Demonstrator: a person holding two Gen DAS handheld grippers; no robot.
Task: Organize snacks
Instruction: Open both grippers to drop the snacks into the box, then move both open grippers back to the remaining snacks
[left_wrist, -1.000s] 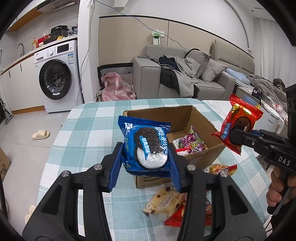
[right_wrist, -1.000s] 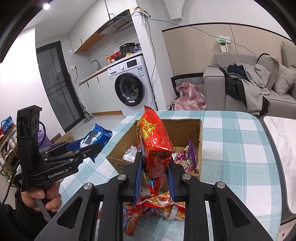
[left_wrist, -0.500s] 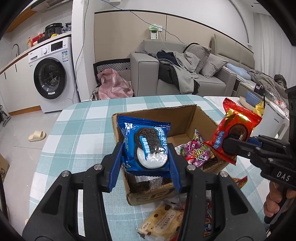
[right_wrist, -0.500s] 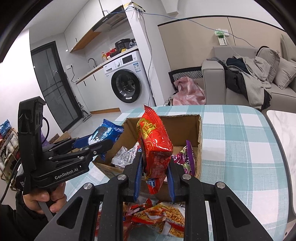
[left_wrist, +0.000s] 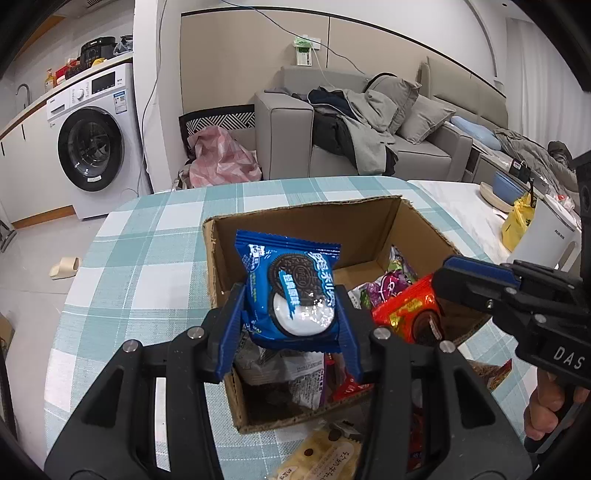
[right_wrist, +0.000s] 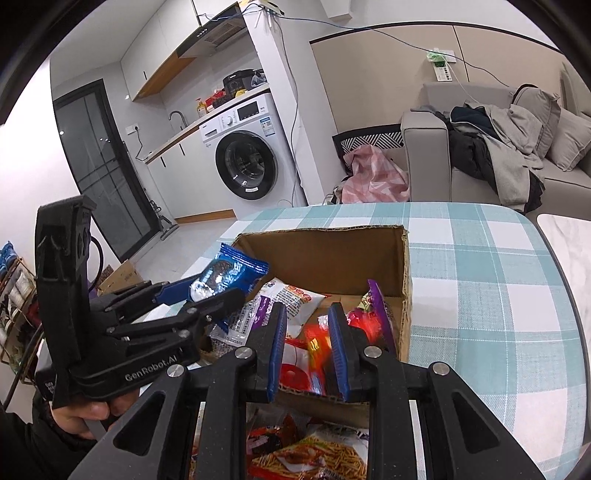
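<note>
grey sofa (left_wrist: 369, 147), white washing machine (left_wrist: 92, 144), pale tiled floor (left_wrist: 33, 236)

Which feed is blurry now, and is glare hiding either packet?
Right wrist view: red packet in the right claw is smeared, cardboard box sharp. Left wrist view: crisp, small glints on the blue cookie packet, print readable. Both: fisheye bending, dark corners.

Two grippers over the snack box

The left gripper (left_wrist: 291, 325) clamps an upright blue Oreo packet (left_wrist: 291, 295) above the near-left corner of the open cardboard box (left_wrist: 295, 229) on the checked tablecloth (left_wrist: 147, 258); from the right, the right gripper (left_wrist: 443, 277) holds a red packet (left_wrist: 406, 314) over the box's near-right edge.
</note>
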